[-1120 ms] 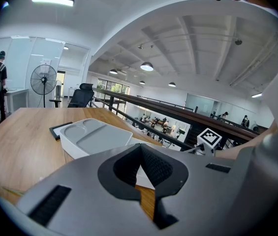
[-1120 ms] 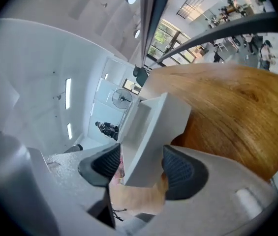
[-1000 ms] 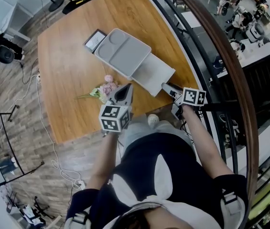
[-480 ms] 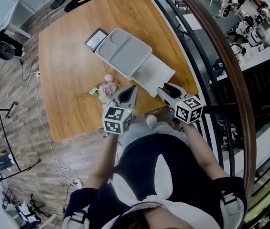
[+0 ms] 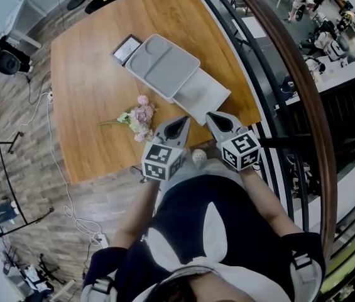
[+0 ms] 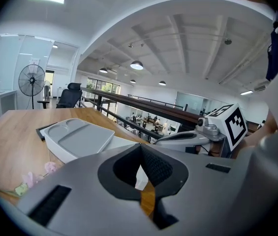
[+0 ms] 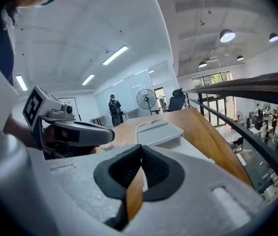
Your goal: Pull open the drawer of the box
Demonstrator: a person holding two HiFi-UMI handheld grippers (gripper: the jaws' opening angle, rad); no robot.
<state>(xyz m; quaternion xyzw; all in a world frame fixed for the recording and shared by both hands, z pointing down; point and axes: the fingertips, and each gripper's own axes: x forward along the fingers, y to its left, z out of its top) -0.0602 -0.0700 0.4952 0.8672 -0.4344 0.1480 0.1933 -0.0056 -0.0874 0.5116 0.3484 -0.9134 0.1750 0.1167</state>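
Drawer [image 5: 202, 96] of the grey box [image 5: 163, 66] sticks out toward the person on the worktop [image 5: 89, 74], just ahead of the nearer right gripper [image 5: 217, 121]. Left gripper [image 5: 181, 125] jaws are clenched, empty; the right's have just closed on nothing.

**Soft, even light; strong fisheye bend**

You have bright, even light across the worktop [image 5: 89, 74], and the shadows on it are faint. Above the worktop, round ceiling lamps [image 6: 137, 65] glow white. Every view bows hard and darkens toward its corners. Nearest the lens, the left hand-held gripper [image 6: 140, 149] looks slightly soft, while the worktop beyond it is sharp.
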